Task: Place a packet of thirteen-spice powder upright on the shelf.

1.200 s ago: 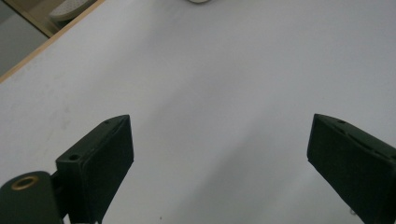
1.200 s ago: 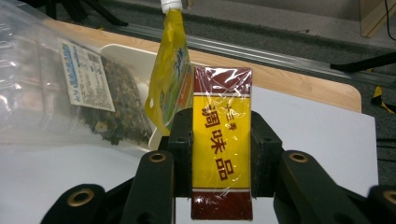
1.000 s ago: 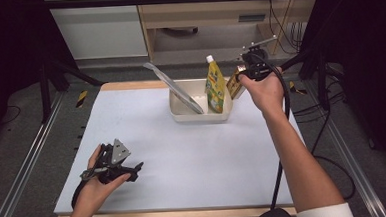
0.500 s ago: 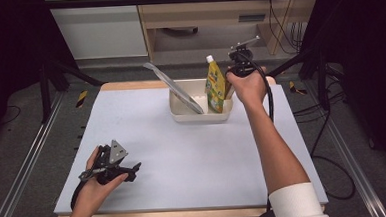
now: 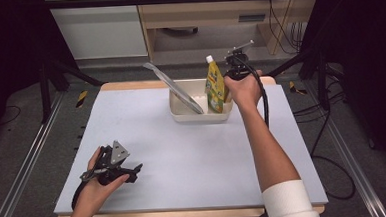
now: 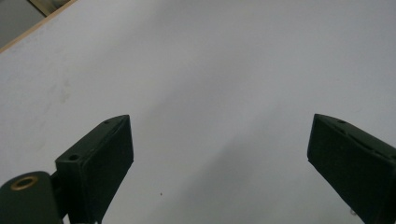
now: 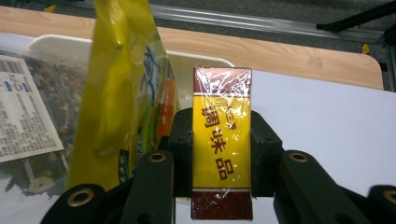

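A person's right gripper, fingers closed on a cellophane-wrapped seasoning box, hangs at the white tub's 3 o'clock rim, just beside the upright yellow pouch. A careless descent could likely knock that pouch over. The left gripper, fingers wide apart and empty, rests at the desk's 7 o'clock. Since 1 second ago, the right hand has swung inward toward the tub.

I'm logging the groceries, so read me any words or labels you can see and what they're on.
"调味品", red characters running down the yellow box held in the right gripper.
Yellow pouch: blue and green print, too creased to read.
White label with barcode on the flat packet: too small to read.
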`<move>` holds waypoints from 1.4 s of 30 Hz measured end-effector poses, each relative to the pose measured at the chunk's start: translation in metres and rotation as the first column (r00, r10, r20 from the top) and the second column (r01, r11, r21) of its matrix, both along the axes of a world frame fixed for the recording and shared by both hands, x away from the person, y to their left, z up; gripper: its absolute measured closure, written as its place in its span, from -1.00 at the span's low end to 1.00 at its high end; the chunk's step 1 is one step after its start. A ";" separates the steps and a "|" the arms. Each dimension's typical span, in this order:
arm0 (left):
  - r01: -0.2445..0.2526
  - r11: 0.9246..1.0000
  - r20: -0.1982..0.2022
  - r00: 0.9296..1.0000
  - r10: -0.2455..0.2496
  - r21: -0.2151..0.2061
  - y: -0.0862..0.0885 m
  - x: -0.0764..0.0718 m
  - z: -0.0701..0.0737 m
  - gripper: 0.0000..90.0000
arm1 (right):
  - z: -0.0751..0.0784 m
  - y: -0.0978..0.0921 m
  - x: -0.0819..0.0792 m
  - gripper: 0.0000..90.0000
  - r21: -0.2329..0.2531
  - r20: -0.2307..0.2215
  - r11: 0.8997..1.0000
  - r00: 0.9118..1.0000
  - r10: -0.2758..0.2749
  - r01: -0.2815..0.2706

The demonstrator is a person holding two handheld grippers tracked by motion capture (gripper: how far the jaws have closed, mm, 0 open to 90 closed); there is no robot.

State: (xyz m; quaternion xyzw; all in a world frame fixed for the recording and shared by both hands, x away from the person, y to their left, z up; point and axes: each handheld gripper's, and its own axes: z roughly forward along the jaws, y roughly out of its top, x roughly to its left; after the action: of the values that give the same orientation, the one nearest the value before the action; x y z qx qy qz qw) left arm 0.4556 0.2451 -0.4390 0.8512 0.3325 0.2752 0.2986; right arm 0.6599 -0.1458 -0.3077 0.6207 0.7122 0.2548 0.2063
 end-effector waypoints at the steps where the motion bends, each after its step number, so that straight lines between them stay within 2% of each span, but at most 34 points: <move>1: 0.000 1.000 -0.002 1.000 0.000 0.000 0.000 0.000 0.000 -0.85 | -0.001 0.000 0.001 0.51 0.001 -0.005 1.000 1.000 -0.003 0.003; 8: 0.011 1.000 -0.002 1.000 -0.011 0.006 -0.001 0.001 -0.001 -0.85 | -0.015 -0.003 0.005 0.51 0.019 -0.022 1.000 0.999 -0.025 0.025; 17: 0.023 1.000 -0.004 1.000 -0.022 0.013 -0.004 0.000 -0.002 -0.85 | -0.017 -0.007 0.003 0.51 0.052 -0.007 0.998 0.999 -0.035 0.035; 25: 0.035 0.999 -0.010 0.999 -0.035 0.018 -0.007 -0.002 -0.001 -0.85 | -0.012 -0.005 -0.001 0.51 0.036 -0.007 0.999 1.000 -0.027 0.027; 30: 0.040 0.999 -0.003 0.999 -0.040 0.020 -0.008 -0.002 -0.002 -0.84 | -0.017 -0.005 0.002 0.51 0.027 -0.008 0.999 1.000 -0.028 0.028; 42: 0.046 0.998 -0.006 0.999 -0.046 0.031 -0.009 -0.001 -0.003 -0.84 | -0.020 -0.008 -0.001 0.51 0.043 0.001 0.999 1.000 -0.030 0.030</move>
State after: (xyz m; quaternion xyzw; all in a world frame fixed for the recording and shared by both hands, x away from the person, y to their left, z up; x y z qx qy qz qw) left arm 0.4546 0.2358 -0.4423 0.8638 0.3095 0.2712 0.2908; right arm 0.6586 -0.1539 -0.3274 0.6353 0.6971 0.2674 0.1973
